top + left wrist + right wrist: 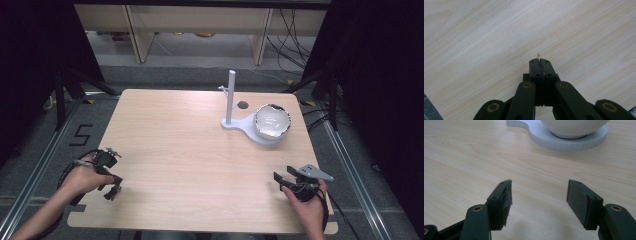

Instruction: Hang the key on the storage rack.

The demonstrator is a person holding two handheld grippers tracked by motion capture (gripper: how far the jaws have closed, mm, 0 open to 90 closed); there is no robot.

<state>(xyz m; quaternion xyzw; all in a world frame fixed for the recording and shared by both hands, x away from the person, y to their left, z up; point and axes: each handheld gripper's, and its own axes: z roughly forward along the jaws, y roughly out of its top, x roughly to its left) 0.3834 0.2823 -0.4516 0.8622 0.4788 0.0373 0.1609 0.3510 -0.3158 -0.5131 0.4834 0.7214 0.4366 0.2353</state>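
Work looks to be at its approach stage: the white bowl sits on the round foot of a white stand at the worktop's far right, well apart from both grippers. Right gripper, jaws wide and empty, faces it and would need to travel forward to its rim; left gripper is closed on nothing near the front-left edge.

White bowl — dark-speckled rim, white stand, pale wood-grain table

A white bowl sits on a white stand far from both grippers, left gripper and right gripper, on the table.
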